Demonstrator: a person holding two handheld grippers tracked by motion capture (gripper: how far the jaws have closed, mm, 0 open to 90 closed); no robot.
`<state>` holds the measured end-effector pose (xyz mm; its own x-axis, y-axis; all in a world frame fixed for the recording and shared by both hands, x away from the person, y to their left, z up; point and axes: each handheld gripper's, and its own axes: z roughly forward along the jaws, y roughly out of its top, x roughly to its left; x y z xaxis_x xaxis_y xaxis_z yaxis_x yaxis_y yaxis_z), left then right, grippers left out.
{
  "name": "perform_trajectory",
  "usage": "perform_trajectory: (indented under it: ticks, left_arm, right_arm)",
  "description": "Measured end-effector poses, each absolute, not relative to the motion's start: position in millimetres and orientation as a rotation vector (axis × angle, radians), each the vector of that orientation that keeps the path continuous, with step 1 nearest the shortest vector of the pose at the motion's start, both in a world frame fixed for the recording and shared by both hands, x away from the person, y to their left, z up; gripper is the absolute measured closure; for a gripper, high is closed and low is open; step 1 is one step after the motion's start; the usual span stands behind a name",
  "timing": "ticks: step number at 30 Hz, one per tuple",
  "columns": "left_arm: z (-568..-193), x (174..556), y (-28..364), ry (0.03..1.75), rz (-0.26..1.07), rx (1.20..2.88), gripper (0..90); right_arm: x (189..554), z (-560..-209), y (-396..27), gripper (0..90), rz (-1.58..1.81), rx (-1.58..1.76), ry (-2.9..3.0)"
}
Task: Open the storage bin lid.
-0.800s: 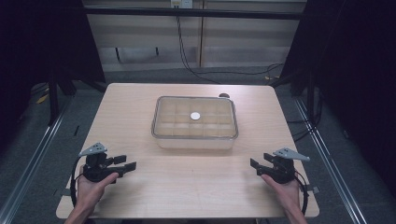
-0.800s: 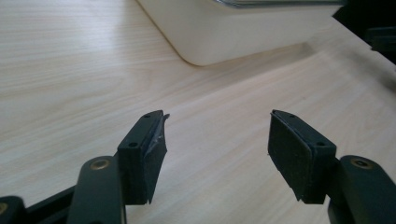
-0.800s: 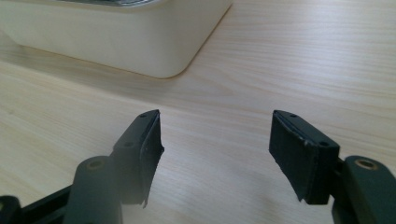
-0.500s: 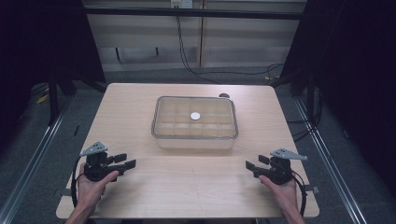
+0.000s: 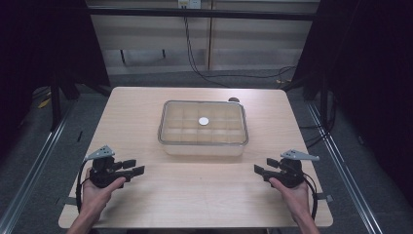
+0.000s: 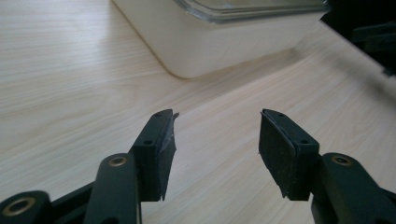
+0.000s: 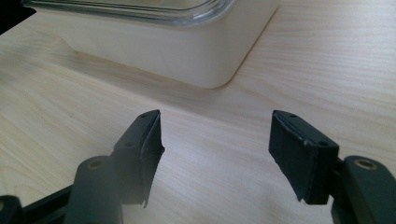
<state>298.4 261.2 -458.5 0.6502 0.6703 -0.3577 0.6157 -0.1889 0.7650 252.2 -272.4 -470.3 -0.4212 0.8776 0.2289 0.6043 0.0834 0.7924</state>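
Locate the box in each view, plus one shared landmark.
High view: box at table centre, beyond both grippers.
Left gripper view: box top centre, a rounded corner showing.
Right gripper view: box top left, a rounded corner showing.
Shared landmark: its clear lid.

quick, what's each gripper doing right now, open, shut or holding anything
Left gripper: open, nothing between the jaws, short of the lidded box.
Right gripper: open, nothing held, also short of the box.
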Motion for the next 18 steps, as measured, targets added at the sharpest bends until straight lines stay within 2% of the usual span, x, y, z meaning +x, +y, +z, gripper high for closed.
perform_trajectory:
  ticks: [3,6,14,18]
  left_arm:
    - [-457.9,303.9,256.6,1.015,0.078,1.902,45.7]
    - [-454.9,308.0,251.9,1.009,0.073,1.896,45.8]
    - [-446.2,318.8,244.4,1.011,0.065,1.845,47.2]
    - [-445.8,331.1,243.7,1.024,0.044,1.818,44.6]
  right_arm:
    - [255.6,-467.9,-272.6,34.9,1.264,1.475,2.066]
    - [261.6,-462.0,-272.7,40.8,1.285,1.453,2.081]
    - [278.4,-443.6,-267.7,42.6,1.361,1.448,2.11]
    - [288.8,-438.2,-266.9,42.8,1.346,1.439,2.142]
